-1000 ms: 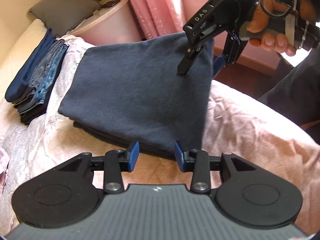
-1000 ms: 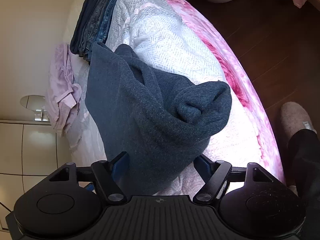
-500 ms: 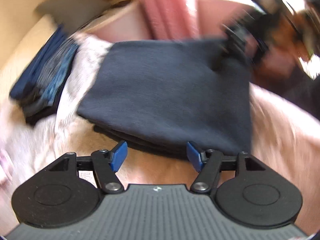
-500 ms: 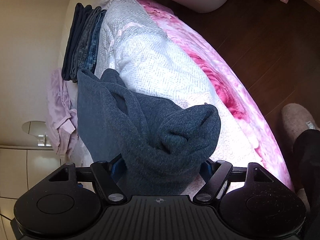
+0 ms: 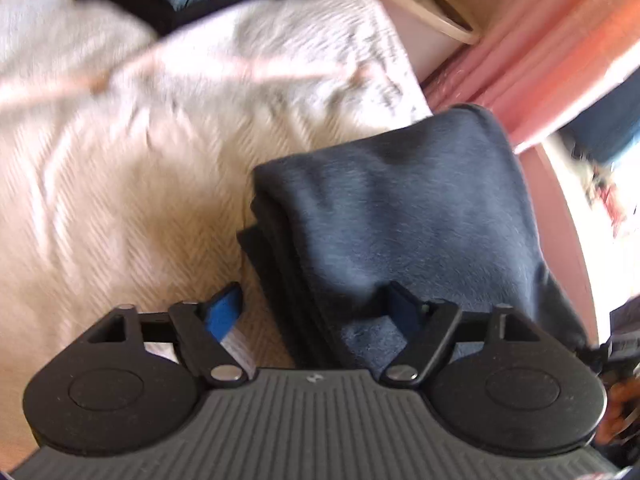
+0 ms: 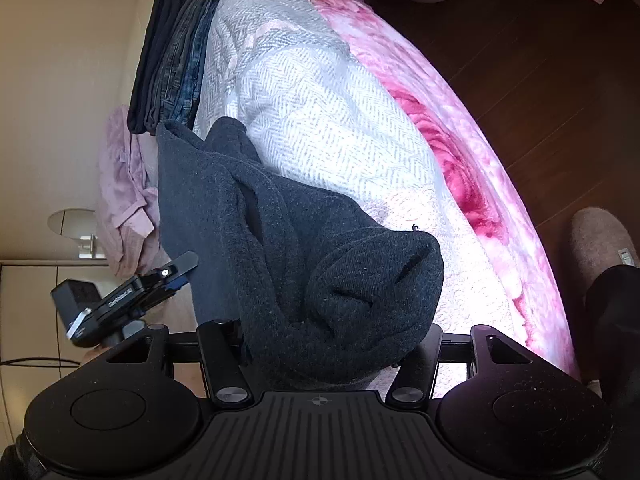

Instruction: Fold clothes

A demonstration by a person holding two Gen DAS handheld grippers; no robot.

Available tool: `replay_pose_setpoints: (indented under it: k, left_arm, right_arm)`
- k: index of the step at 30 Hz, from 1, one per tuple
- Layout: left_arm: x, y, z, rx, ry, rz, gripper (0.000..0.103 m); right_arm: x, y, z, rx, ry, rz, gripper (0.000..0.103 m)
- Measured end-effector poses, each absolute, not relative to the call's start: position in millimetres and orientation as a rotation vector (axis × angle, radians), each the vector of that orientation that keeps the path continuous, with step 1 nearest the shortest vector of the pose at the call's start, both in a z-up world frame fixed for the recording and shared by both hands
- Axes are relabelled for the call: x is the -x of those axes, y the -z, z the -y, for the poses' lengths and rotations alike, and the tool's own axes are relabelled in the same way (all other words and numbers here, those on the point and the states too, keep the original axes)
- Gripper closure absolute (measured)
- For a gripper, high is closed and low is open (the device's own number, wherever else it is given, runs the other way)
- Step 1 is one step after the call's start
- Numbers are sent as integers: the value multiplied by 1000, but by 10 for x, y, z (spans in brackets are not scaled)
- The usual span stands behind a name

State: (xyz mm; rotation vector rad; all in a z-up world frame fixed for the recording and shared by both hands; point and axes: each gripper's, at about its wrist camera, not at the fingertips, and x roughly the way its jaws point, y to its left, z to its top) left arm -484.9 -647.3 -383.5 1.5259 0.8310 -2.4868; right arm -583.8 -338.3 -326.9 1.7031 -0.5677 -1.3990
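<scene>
A folded dark blue-grey garment (image 5: 404, 216) lies on the white herringbone bedspread (image 5: 132, 152). My left gripper (image 5: 316, 308) is open, its jaws wide around the garment's near left edge, one blue pad on the bedspread and the other on the cloth. In the right wrist view the same garment (image 6: 288, 248) bulges between the wide-set fingers of my right gripper (image 6: 336, 344), which grips the thick folded end. The left gripper (image 6: 132, 300) shows at the garment's left side there.
A stack of folded jeans and dark clothes (image 6: 176, 52) lies at the far end of the bed. A lilac garment (image 6: 120, 184) is crumpled beside it. A pink floral blanket (image 6: 452, 160) covers the bed edge above dark wood floor (image 6: 560, 60). Pink curtain (image 5: 532, 52).
The left gripper swung in from the front of the garment to its left edge and its jaws now straddle that edge. The right gripper kept its hold on the garment's end.
</scene>
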Motion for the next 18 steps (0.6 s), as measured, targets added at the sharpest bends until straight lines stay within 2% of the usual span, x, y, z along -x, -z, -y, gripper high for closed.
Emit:
replay_pose_setpoints:
  k: [2, 4, 6, 7, 9, 10, 12, 18]
  left_arm:
    - [4849, 3943, 6548, -1510, 2460, -936, 16]
    - [4870, 3958, 6546, -1498, 2457, -988, 18]
    - [4897, 3950, 6536, -1488, 2461, -1041, 51]
    - [4912, 3935, 6525, -1484, 2467, -1064, 53]
    - [4875, 3839, 6475, -1455, 2488, -1034, 71]
    - [4841, 3782, 6456, -1432, 2498, -1027, 76]
    - [4744, 3654, 6428, -1373, 2514, -1037, 79]
    - [4208, 3130, 6309, -1046, 2509, -1127, 80]
  right_arm:
    - [5868, 3309, 3393, -1715, 1382, 564, 47]
    - [5895, 3333, 3414, -1729, 1372, 563, 47]
    - [5916, 3346, 3438, -1747, 1368, 564, 47]
    - [5928, 3345, 3448, -1755, 1367, 566, 48]
    - [5963, 3318, 3453, -1765, 1367, 572, 56]
    - [5980, 3281, 3458, -1765, 1367, 573, 61]
    - [6030, 3127, 3490, -1743, 1367, 555, 68]
    - [6365, 2373, 3767, -1575, 1362, 406, 70]
